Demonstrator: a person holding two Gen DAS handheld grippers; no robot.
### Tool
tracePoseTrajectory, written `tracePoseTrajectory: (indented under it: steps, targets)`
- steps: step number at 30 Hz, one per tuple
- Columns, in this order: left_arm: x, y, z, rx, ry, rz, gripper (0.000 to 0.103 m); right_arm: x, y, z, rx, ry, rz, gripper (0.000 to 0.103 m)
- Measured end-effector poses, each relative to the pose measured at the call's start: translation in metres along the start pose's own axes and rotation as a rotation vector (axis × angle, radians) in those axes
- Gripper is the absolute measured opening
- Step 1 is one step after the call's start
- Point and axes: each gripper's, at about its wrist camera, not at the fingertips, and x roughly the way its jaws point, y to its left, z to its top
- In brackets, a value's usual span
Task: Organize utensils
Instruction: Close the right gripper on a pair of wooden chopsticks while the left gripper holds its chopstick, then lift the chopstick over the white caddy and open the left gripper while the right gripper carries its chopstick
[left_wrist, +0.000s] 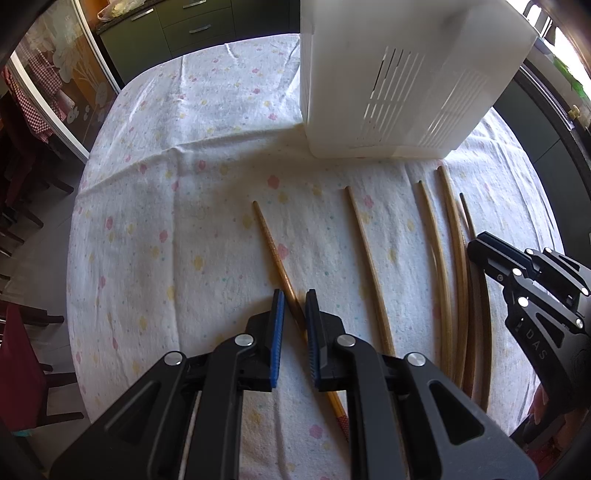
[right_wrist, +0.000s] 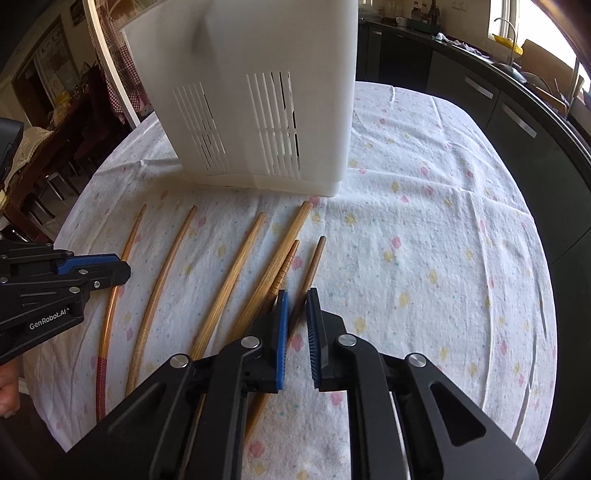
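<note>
Several wooden chopsticks lie side by side on a flowered tablecloth (left_wrist: 184, 206) in front of a white slotted utensil holder (left_wrist: 399, 81), which also shows in the right wrist view (right_wrist: 251, 103). My left gripper (left_wrist: 294, 301) is open, its jaws low on either side of the leftmost, red-ended chopstick (left_wrist: 271, 247), not closed on it. My right gripper (right_wrist: 297, 299) is open, its jaws on either side of the dark rightmost chopstick (right_wrist: 314, 260). The left gripper shows at the left of the right wrist view (right_wrist: 122, 267).
The table is round, with its edge near the grippers. Dark kitchen cabinets (right_wrist: 517, 122) stand beyond it on the right. Chairs (left_wrist: 22, 362) and a glass door (left_wrist: 62, 74) are to the left. Bare cloth lies right of the chopsticks (right_wrist: 424, 277).
</note>
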Motion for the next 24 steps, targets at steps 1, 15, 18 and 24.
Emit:
tracePoseTrajectory:
  steps: [1, 15, 18, 24]
  targets:
    - [0.0, 0.0, 0.0, 0.001, -0.002, -0.002, 0.012, -0.001, -0.005, 0.0, 0.023, -0.001, 0.029, 0.006]
    - [-0.009, 0.006, 0.003, -0.043, -0.04, -0.101, 0.006, -0.085, -0.039, -0.004, 0.121, -0.214, 0.193, 0.006]
    - [-0.021, 0.003, 0.003, -0.033, -0.071, -0.102, 0.006, -0.104, -0.038, -0.006, 0.106, -0.251, 0.198, 0.006]
    - [-0.056, -0.003, 0.002, -0.009, -0.159, -0.104, 0.006, -0.135, -0.033, -0.009, 0.091, -0.319, 0.215, 0.006]
